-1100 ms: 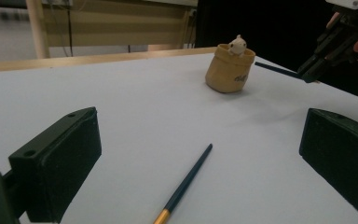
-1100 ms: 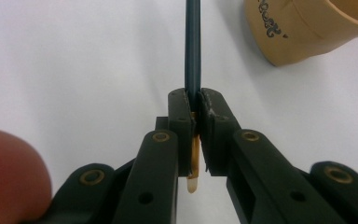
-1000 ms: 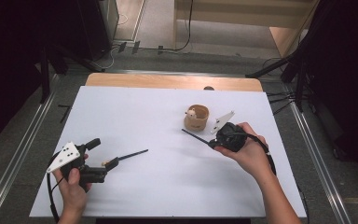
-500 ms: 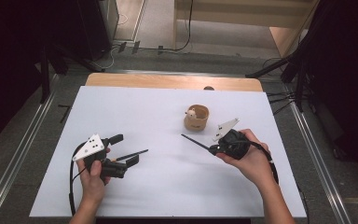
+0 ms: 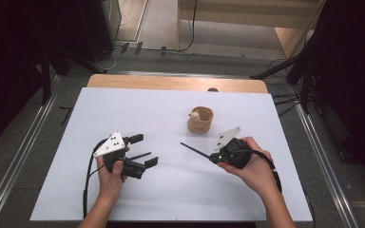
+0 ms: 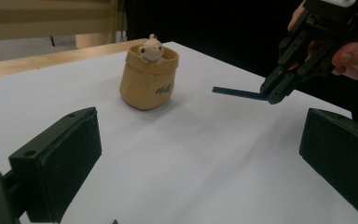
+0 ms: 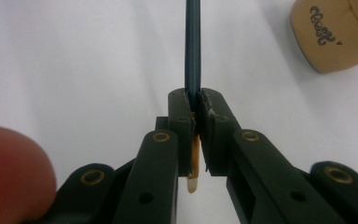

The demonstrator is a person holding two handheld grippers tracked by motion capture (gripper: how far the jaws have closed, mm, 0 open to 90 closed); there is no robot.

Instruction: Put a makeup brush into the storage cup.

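Nearest the person, at the lower left of the high view, the left gripper [image 5: 140,151] lay low over the white table [image 5: 76,190], gripped by the left hand [image 5: 110,173], with its cable looping down toward the table's near edge. Its two black jaws stood wide apart and had hold of nothing; in the left gripper view one jaw rose at each side with bare table between them. A thin dark stick [image 5: 139,155] showed between those jaws in the high view, though whether it touched them could not be told. To the right and at about the same depth, the right hand [image 5: 247,164] held the right gripper [image 5: 212,158], whose jaws were pressed together on one end of a slim dark rod [image 5: 194,150]. The rod jutted out from the jaw tips, up and to the left across the table; in the right gripper view it ran straight up from the clamped pads [image 7: 186,105]. Farther off, just beyond the rod's free end, a small tan pouch [image 5: 200,119] stood upright on the table, a tiny pale toy figure [image 6: 150,48] peeking over its rim.
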